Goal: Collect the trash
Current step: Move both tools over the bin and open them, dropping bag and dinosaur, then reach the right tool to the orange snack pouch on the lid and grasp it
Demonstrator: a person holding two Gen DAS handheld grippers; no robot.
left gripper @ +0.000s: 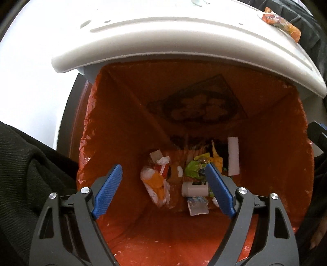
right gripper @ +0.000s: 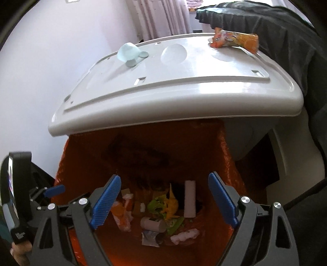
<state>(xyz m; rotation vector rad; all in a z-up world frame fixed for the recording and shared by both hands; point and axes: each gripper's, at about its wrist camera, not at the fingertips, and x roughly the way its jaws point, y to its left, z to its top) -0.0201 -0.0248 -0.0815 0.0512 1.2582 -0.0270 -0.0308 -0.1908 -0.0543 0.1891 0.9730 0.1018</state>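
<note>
Both wrist views look down into a bin lined with an orange bag [left gripper: 130, 126] [right gripper: 85, 169]. At its bottom lies a heap of trash: wrappers [left gripper: 157, 184] [right gripper: 122, 214], a green crumpled packet [left gripper: 194, 168] [right gripper: 157, 204], a white tube [left gripper: 195, 189] [right gripper: 153, 224] and a white strip [left gripper: 233, 156] [right gripper: 190, 199]. My left gripper [left gripper: 163, 174] hangs open over the bin mouth with nothing between its blue fingers [left gripper: 108, 190]. My right gripper [right gripper: 164, 184] is open too, empty, above the same heap. The left gripper [right gripper: 54, 190] shows at the right view's lower left.
The white bin lid [left gripper: 184, 36] [right gripper: 173, 86] stands raised behind the opening. On it lie an orange snack wrapper [left gripper: 282, 19] [right gripper: 235, 40] and a pale blue piece [right gripper: 128, 53]. Dark sleeves [left gripper: 26, 174] [right gripper: 286, 41] flank the bin. A white wall [right gripper: 51, 51] is at the left.
</note>
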